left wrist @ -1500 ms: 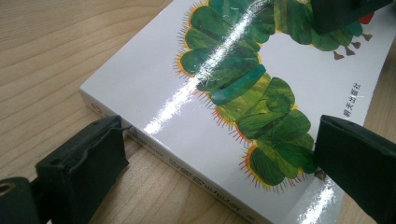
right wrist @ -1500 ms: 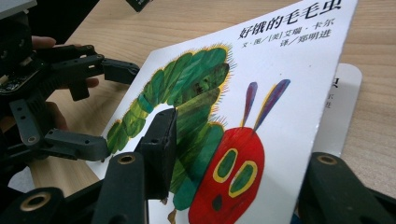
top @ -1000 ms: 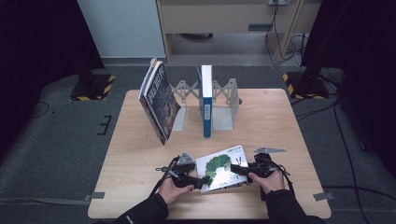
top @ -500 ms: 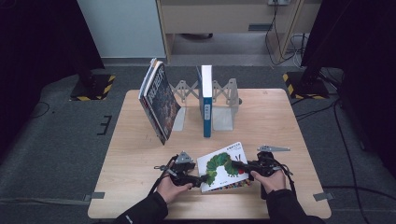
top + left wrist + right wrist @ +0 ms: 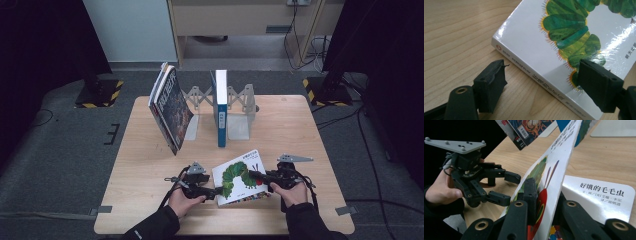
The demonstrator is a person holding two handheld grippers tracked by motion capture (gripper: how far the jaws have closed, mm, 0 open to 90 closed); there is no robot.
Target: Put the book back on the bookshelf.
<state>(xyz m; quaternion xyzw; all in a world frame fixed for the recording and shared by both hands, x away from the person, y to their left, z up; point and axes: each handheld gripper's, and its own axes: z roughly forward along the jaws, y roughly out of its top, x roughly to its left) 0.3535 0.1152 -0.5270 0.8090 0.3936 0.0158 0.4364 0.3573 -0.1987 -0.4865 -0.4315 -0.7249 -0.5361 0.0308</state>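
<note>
Pinching the glossy picture book's (image 5: 240,176) lifted cover, the right claw (image 5: 261,177) grips thin, slippery, bendy board; left claw (image 5: 212,190) gapes at the spine.

Our left gripper (image 5: 541,82) at the book's spine

We see its black jaws spread wide, one over the bare desk (image 5: 456,37), the other over the caterpillar book (image 5: 536,37) lying flat.
</note>
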